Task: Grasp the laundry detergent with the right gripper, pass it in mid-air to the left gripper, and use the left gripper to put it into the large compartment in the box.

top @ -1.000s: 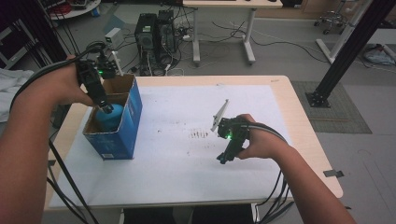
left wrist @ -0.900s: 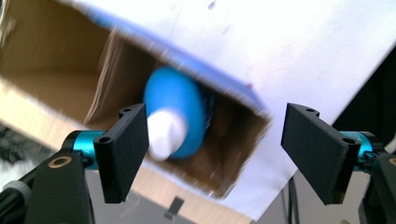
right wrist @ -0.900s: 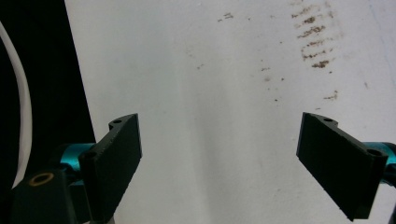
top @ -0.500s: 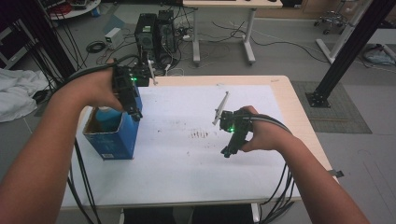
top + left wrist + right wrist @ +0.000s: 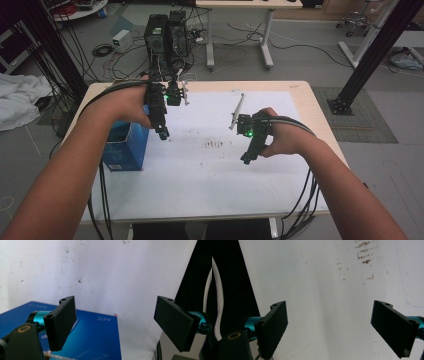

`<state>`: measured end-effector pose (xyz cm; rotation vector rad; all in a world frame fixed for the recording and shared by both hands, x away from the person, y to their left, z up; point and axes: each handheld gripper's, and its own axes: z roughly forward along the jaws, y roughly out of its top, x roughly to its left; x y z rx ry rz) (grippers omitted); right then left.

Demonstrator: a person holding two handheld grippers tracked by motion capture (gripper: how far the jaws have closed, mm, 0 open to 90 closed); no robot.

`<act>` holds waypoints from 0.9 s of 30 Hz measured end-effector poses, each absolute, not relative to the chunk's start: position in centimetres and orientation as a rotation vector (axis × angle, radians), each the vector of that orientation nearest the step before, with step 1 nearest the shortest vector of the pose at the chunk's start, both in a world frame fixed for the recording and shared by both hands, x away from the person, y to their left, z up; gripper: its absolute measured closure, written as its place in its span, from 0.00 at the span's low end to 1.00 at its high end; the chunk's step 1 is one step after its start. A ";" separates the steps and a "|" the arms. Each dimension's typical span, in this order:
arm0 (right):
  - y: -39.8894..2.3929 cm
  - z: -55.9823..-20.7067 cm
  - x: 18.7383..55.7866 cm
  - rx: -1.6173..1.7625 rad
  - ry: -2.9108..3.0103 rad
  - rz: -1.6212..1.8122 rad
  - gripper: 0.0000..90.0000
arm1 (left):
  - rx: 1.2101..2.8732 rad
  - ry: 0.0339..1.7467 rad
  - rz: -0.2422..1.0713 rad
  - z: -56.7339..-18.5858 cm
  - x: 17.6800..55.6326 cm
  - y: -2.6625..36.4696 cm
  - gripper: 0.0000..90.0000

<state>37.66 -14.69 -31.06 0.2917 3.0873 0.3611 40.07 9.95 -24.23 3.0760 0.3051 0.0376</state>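
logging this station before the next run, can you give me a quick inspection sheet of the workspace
Surface: white sheet covering the table, brown smudges near its middle.
Job's things: open blue box at the left edge; contents cannot be told.
Clutter: nothing seen.
Grippers: left gripper beside the box, jaws wide apart, empty; right gripper over the sheet, jaws wide apart, empty.
Cables: black cables trail off the near edge.
Surroundings: computer towers, floor wiring, a desk behind.
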 end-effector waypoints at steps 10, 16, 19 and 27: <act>-14.4 -31.5 38.3 0.292 3.116 0.295 0.15 | 3.088 0.210 0.008 -26.4 40.6 8.3 0.14; -14.2 -31.5 38.8 0.291 3.122 0.251 0.15 | 3.065 0.171 0.001 -26.7 40.9 8.0 0.13; -14.2 -31.4 39.1 0.294 3.122 0.248 0.15 | 3.064 0.166 -0.006 -26.8 41.0 8.0 0.12; -14.7 -31.4 39.2 0.313 3.117 0.232 0.15 | 3.066 0.187 0.015 -26.6 40.7 7.8 0.12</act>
